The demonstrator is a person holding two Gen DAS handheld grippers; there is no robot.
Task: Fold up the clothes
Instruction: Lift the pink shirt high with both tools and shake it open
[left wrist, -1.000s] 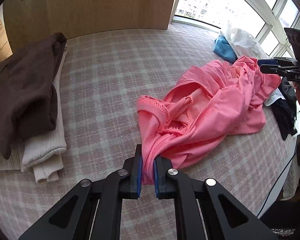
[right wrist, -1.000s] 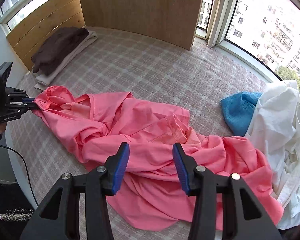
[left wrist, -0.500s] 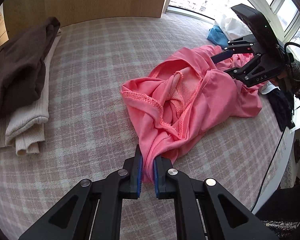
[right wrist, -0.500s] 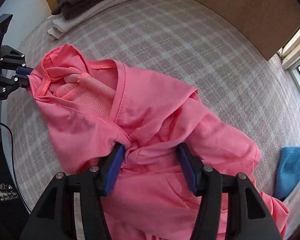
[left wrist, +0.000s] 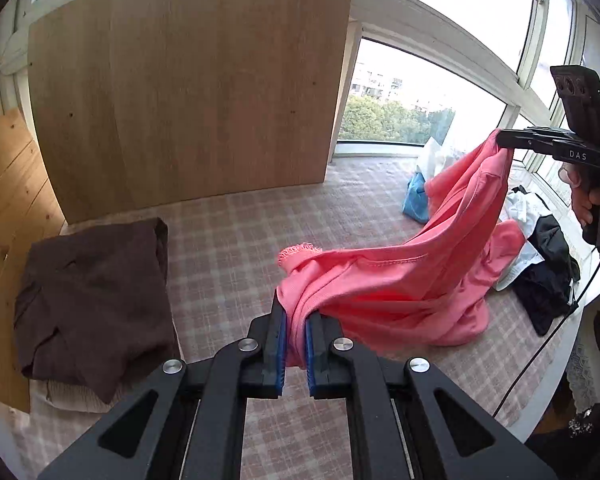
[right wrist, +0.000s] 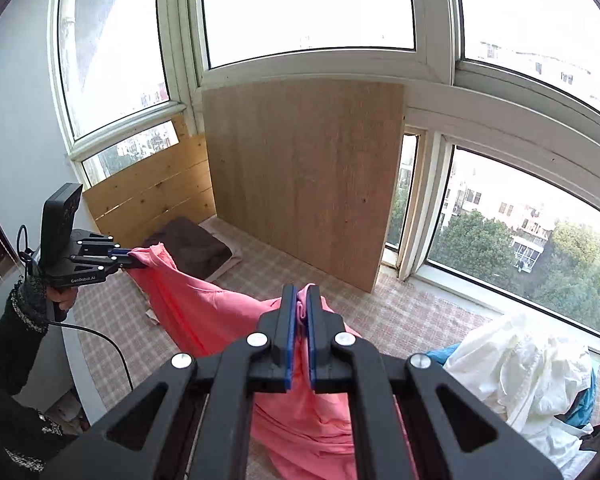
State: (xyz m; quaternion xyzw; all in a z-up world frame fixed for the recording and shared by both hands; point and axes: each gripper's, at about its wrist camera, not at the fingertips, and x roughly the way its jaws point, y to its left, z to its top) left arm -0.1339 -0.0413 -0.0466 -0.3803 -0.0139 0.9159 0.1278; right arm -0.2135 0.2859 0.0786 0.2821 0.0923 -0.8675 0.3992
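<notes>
The pink hoodie (left wrist: 400,280) hung between the two grippers, its lower folds resting on the checked bed cover (left wrist: 228,232). The left gripper (left wrist: 295,344) had its blue pads clamped on a bunched edge of the fabric; the right gripper (right wrist: 301,320) was likewise closed on a pinch of pink cloth, seen far right in the left wrist view with a hand (left wrist: 584,196) behind it.

The garment looked soft, light and limp, with a knit that would sag and twist wherever unsupported, so it seemed best held at matching seams or shoulder points rather than at random bunches; the present grips looked gathered, not flat.

At the near left lay a folded brown garment (left wrist: 92,296) on a cream knit (left wrist: 72,394), well apart from the hoodie. On the far right sat a blue cloth (left wrist: 416,204), white clothing (right wrist: 520,364) and a black garment (left wrist: 552,272), close enough that the trailing pink hem touched or overlapped them and might drag them along. A wooden panel (left wrist: 188,92) stood at the far edge.
</notes>
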